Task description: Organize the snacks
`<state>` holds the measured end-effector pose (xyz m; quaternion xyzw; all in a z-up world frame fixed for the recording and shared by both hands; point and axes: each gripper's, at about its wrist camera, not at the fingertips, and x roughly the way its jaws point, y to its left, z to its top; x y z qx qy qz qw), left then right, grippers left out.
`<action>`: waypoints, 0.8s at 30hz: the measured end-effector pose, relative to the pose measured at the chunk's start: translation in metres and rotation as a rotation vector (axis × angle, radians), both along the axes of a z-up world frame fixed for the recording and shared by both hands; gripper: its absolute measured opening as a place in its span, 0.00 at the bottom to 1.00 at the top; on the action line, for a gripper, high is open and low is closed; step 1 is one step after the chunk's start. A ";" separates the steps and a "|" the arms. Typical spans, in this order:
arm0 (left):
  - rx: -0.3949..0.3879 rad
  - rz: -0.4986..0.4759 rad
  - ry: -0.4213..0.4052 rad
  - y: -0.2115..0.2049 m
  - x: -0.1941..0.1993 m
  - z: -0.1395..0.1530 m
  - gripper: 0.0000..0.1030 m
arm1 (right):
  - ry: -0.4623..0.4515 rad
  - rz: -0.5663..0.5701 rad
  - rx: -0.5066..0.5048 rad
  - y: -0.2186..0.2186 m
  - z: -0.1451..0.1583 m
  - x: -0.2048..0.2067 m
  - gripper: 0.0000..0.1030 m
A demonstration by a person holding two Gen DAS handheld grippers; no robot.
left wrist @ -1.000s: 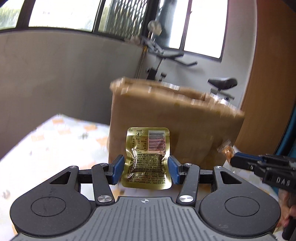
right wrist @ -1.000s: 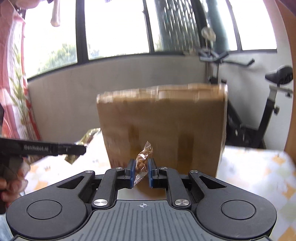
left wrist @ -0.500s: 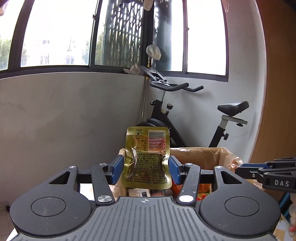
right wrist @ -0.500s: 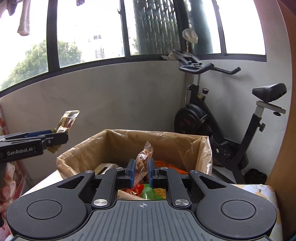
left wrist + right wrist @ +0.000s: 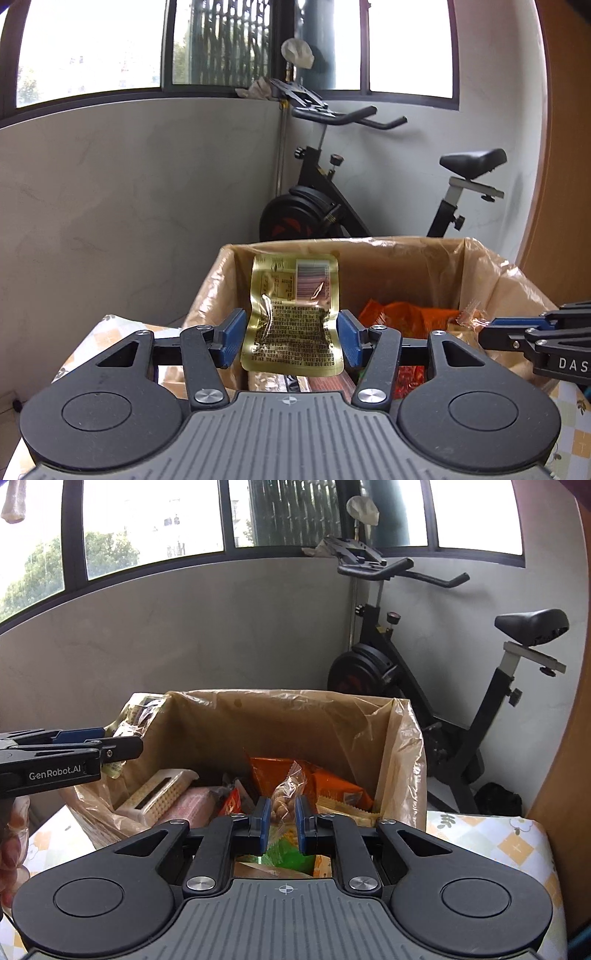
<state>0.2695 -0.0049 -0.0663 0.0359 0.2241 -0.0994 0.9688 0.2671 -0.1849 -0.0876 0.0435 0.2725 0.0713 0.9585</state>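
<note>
A gold foil snack packet (image 5: pixel 291 321) stands upright between the blue pads of my left gripper (image 5: pixel 291 336). Its jaws are opening, with the pads still against the packet's edges. My right gripper (image 5: pixel 280 812) is shut on a small clear bag of nuts (image 5: pixel 286 794). Both hang over the open top of a cardboard box (image 5: pixel 280 696) lined with a brownish plastic bag. In the left wrist view the right gripper (image 5: pixel 484 332) reaches in from the right over the box (image 5: pixel 369 242). In the right wrist view the left gripper (image 5: pixel 136 746) enters from the left with the gold packet (image 5: pixel 136 716).
Inside the box lie an orange packet (image 5: pixel 332 779), a pale biscuit pack (image 5: pixel 155 794) and other snacks. The box stands on a table with a checked cloth (image 5: pixel 509 845). An exercise bike (image 5: pixel 424 672) and a grey wall stand behind, a wooden panel (image 5: pixel 576 738) at right.
Both grippers have risen and moved forward: the box's side filled the views before, now its open top and contents show below them. The left jaws stand slightly wider.
</note>
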 end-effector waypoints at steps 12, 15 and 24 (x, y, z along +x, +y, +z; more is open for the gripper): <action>0.009 -0.024 -0.011 0.002 -0.008 0.007 0.88 | -0.008 -0.019 -0.028 0.005 0.001 -0.010 0.31; 0.033 -0.037 -0.012 0.001 -0.014 0.013 0.90 | -0.012 -0.040 -0.028 0.007 0.007 -0.016 0.54; 0.075 -0.007 -0.048 0.011 -0.043 0.035 0.94 | -0.046 -0.093 -0.005 0.007 0.031 -0.046 0.84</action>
